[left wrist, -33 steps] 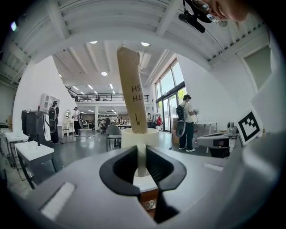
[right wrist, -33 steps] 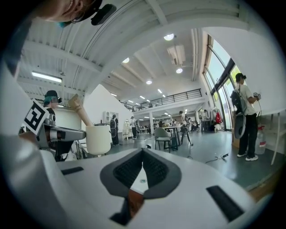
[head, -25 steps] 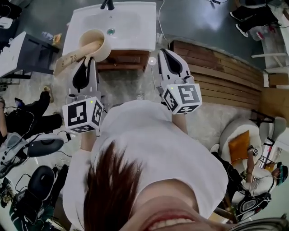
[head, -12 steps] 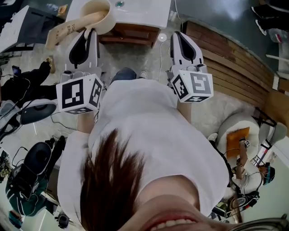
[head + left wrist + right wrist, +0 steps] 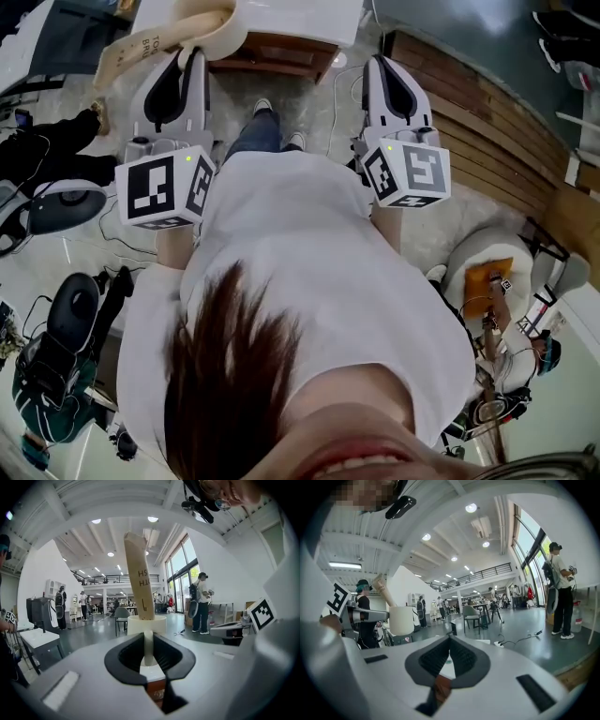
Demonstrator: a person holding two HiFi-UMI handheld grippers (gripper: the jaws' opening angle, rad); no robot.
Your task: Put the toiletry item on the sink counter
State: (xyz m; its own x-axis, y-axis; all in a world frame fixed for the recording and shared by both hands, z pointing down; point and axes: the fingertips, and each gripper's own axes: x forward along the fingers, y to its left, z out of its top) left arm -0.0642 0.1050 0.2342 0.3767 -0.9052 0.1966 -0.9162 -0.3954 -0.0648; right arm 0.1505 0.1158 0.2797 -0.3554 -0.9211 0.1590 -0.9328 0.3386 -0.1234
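Observation:
A beige cup [image 5: 217, 26] with a tan toothpaste tube [image 5: 127, 54] leaning out of it hangs at the front left corner of the white sink counter [image 5: 300, 19]. My left gripper [image 5: 190, 60] is shut on the cup's handle. In the left gripper view the handle [image 5: 148, 645] stands pinched between the jaws, with the cup [image 5: 146, 623] and the tube [image 5: 139, 578] rising behind it. My right gripper [image 5: 384, 66] hovers to the right of the counter, shut with nothing in it. The right gripper view shows the cup [image 5: 401, 619] off to its left.
A wooden cabinet [image 5: 281, 52] sits under the counter. Slatted wooden planks [image 5: 487, 122] run along the right. Cables, black gear [image 5: 70, 328] and a person's dark sleeve [image 5: 47, 150] lie at the left. My own feet [image 5: 270, 117] stand before the cabinet. People stand around the hall [image 5: 202, 603].
The sink has slid to the top edge of the head view. The cup, still in my left gripper, now hangs at the counter's front left corner instead of over the basin.

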